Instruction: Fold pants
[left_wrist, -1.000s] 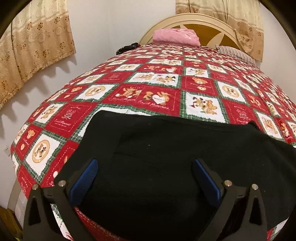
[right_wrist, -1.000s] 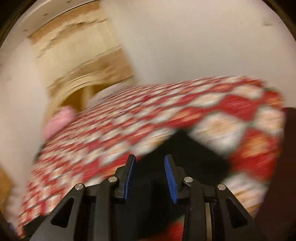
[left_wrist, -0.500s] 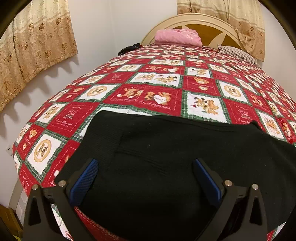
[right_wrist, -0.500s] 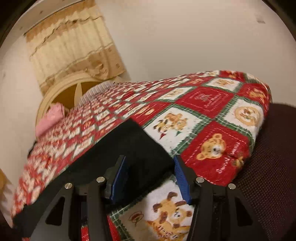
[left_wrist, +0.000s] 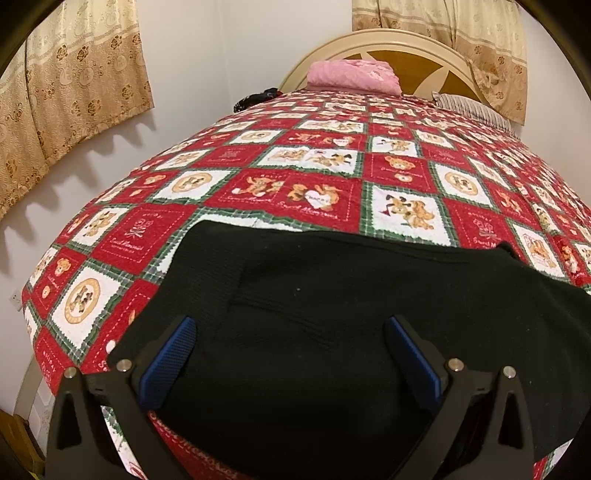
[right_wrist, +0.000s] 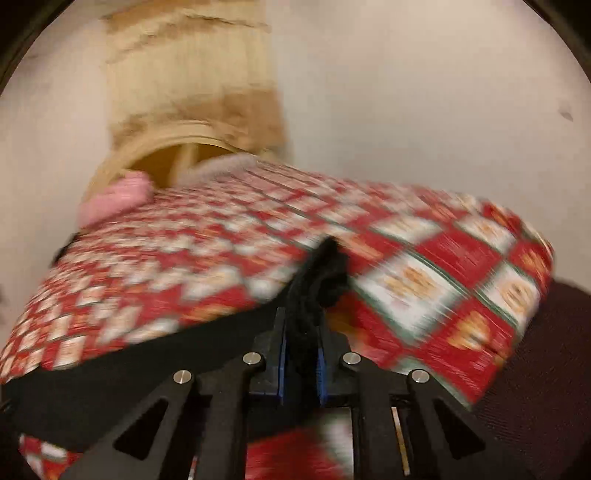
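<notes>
Black pants (left_wrist: 332, 314) lie flat across the near end of a bed with a red, white and green teddy-bear quilt (left_wrist: 317, 177). My left gripper (left_wrist: 291, 354) is open, its blue pads wide apart just above the pants' left part, holding nothing. In the blurred right wrist view my right gripper (right_wrist: 301, 347) is shut on a bunched end of the black pants (right_wrist: 325, 273), which rises in a fold between the pads. The rest of the pants runs off to the left (right_wrist: 110, 384).
A pink pillow (left_wrist: 354, 72) and a striped pillow (left_wrist: 472, 110) lie by the cream headboard (left_wrist: 388, 40). Patterned curtains (left_wrist: 66, 85) hang on the left wall. A dark maroon surface (right_wrist: 546, 387) lies beyond the bed's right corner.
My right gripper has closed on the pants' end, which now stands bunched between its pads; that view swung and blurred. My left gripper stayed open and almost still.
</notes>
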